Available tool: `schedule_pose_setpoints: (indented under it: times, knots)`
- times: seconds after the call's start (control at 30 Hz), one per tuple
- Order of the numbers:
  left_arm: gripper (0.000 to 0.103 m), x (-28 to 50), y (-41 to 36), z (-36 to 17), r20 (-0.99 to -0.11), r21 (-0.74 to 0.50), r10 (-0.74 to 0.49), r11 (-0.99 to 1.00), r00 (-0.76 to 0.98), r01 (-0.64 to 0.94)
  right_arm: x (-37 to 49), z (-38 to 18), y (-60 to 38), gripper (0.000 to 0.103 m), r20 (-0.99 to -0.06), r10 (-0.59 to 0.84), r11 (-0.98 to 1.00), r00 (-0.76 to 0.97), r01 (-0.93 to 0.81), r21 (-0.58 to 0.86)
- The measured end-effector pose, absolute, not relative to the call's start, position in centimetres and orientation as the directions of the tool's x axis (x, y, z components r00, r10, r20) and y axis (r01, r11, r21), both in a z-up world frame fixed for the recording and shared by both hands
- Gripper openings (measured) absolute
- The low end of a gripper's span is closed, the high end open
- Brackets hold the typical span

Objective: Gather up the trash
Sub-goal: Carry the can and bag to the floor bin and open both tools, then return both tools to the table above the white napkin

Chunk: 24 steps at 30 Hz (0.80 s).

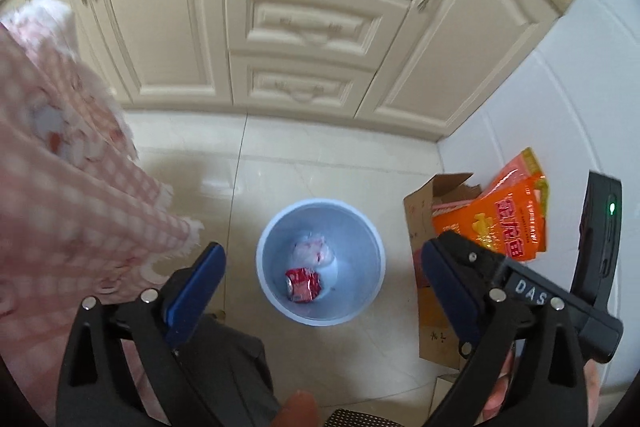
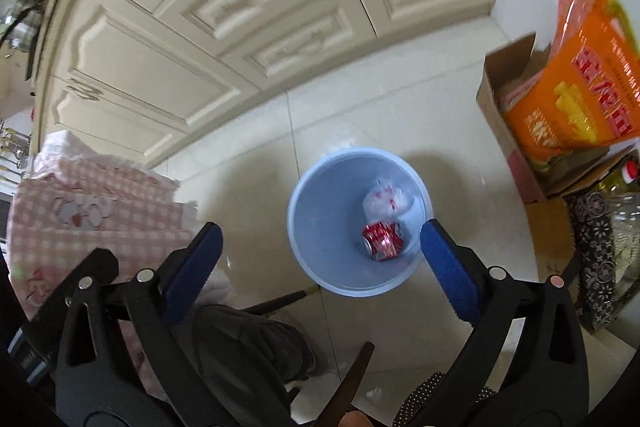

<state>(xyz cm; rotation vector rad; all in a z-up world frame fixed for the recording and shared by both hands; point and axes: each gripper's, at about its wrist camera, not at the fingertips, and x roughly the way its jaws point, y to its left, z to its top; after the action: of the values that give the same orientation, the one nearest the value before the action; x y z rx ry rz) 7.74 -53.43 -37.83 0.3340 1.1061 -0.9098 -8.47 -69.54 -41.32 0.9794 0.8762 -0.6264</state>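
A light blue bin (image 1: 320, 317) stands on the tiled floor; it also shows in the right wrist view (image 2: 320, 267). Inside lie a crushed red can (image 1: 303, 284) (image 2: 383, 235) and a crumpled white wrapper (image 1: 313, 251) (image 2: 386, 201). My left gripper (image 1: 322, 281) is open and empty, held high above the bin. My right gripper (image 2: 320, 251) is open and empty, also above the bin, its right fingertip (image 2: 434, 239) over the bin's rim.
Cream cabinets (image 1: 304, 27) stand behind the bin. A pink checked cloth (image 1: 60, 187) hangs at the left. A cardboard box (image 1: 424, 227) with orange bags (image 1: 512, 215) sits at the right by the white wall. My right gripper's body (image 1: 600, 267) shows at the far right.
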Motion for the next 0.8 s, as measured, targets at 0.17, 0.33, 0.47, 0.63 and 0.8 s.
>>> schedule_pose_setpoints:
  times: [0.17, 0.33, 0.47, 0.63, 0.8]
  knots:
    - [0.096, 5.8, -49.3, -31.4, -0.807, -0.173, -0.549, 0.574, 0.219, 0.801, -8.3, -34.2, -66.4, 0.097, -0.802, -0.162, 0.494, 0.575, 0.751, 0.438]
    - [0.096, 5.6, -44.1, -25.6, -0.733, -0.153, -0.605, 0.593, 0.311, 0.79, -7.0, -27.4, -62.6, 0.097, -0.732, -0.219, 0.568, 0.645, 0.694, 0.442]
    - [0.096, 5.8, -39.5, -21.6, -0.667, -0.128, -0.629, 0.624, 0.398, 0.771, -4.9, -21.9, -58.1, 0.097, -0.66, -0.222, 0.66, 0.717, 0.609, 0.44]
    - [0.096, 6.3, -32.5, -17.0, -0.567, -0.094, -0.624, 0.698, 0.538, 0.71, -2.2, -16.8, -51.9, 0.097, -0.575, -0.173, 0.767, 0.8, 0.476, 0.43]
    - [0.096, 7.3, -25.9, -13.6, -0.489, -0.056, -0.559, 0.786, 0.669, 0.616, 0.4, -12.9, -45.9, 0.097, -0.505, -0.093, 0.848, 0.858, 0.334, 0.411]
